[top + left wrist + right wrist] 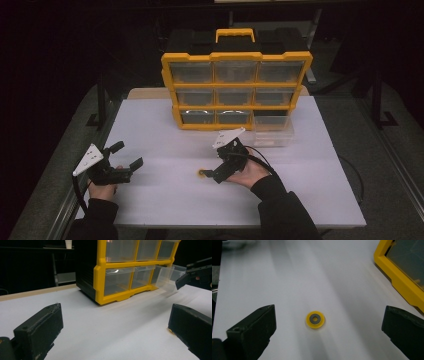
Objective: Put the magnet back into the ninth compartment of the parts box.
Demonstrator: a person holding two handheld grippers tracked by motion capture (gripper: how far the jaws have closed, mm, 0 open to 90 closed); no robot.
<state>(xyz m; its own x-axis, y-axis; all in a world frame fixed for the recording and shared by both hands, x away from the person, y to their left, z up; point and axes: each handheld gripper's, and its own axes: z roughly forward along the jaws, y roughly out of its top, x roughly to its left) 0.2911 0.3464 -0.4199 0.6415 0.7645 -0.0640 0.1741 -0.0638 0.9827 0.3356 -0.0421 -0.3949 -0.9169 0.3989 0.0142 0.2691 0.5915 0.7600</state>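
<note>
A small yellow disc (315, 319) with a grey ring in its middle lies flat on the white table (165, 200). My right gripper (329, 325) hovers over it, open, with its jaws wide apart on either side and not touching it. In the high view the disc (201, 173) sits just at the tip of the right gripper (212, 175), mid-table. My left gripper (126, 154) is held at the table's left, open and holding nothing; its own view shows bare table between the jaws of the left gripper (115, 325).
A yellow and black drawer organizer (235, 85) stands at the back centre. Its clear bottom-right drawer (272, 130) is pulled out onto the table. From the left gripper view I see the organizer (117, 277), the drawer (167, 277) and the right gripper (195, 277).
</note>
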